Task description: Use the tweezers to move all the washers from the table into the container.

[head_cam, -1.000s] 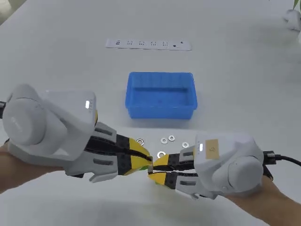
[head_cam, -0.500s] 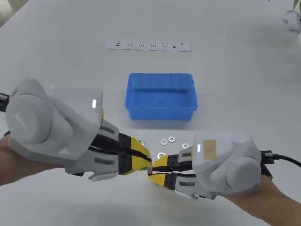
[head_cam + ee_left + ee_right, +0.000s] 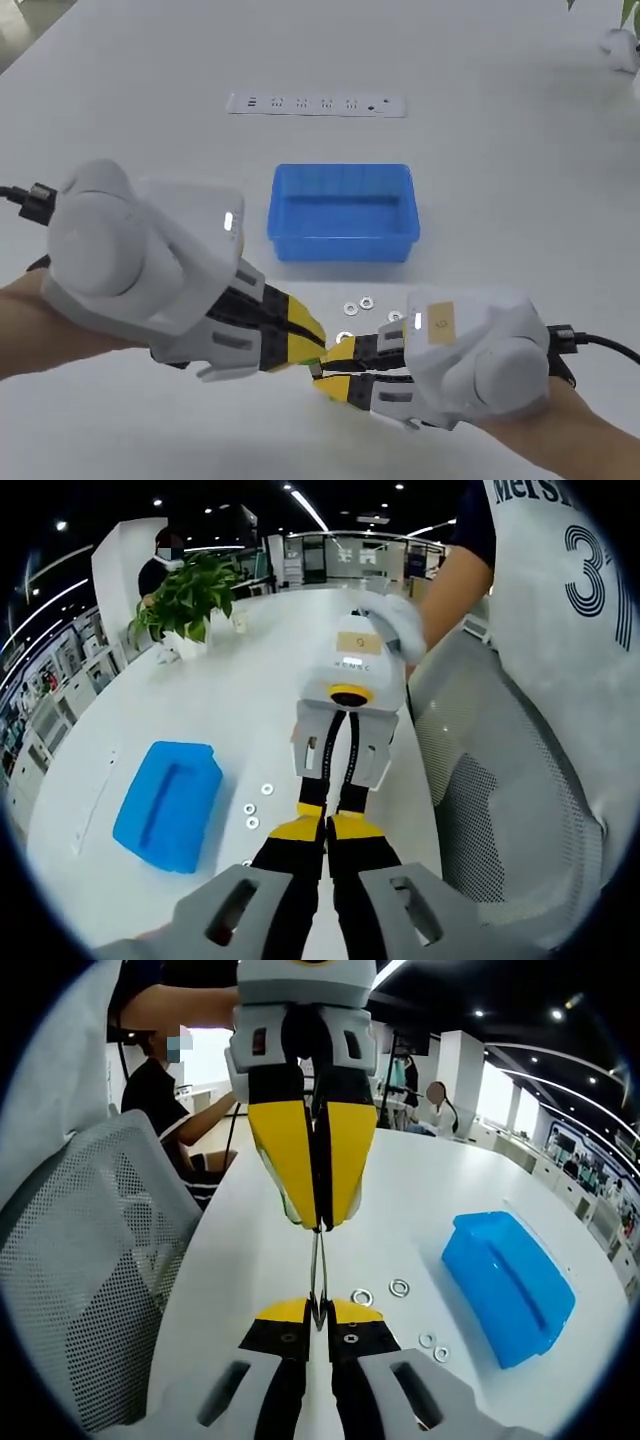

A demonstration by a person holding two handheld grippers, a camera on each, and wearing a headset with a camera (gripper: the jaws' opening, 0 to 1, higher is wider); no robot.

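— Blue container (image 3: pixel 343 245) sits just beyond the loose washers (image 3: pixel 366 300) on my desk (image 3: pixel 500 150), correct?
— Yes. My left tool (image 3: pixel 315 346) and right tool (image 3: pixel 322 368) both pinch the tweezers (image 3: pixel 317 1265), tip to tip, just beside those washers.

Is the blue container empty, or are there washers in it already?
Empty: in the head view the blue container's floor looks bare, and the washers lie on the table in front of it.
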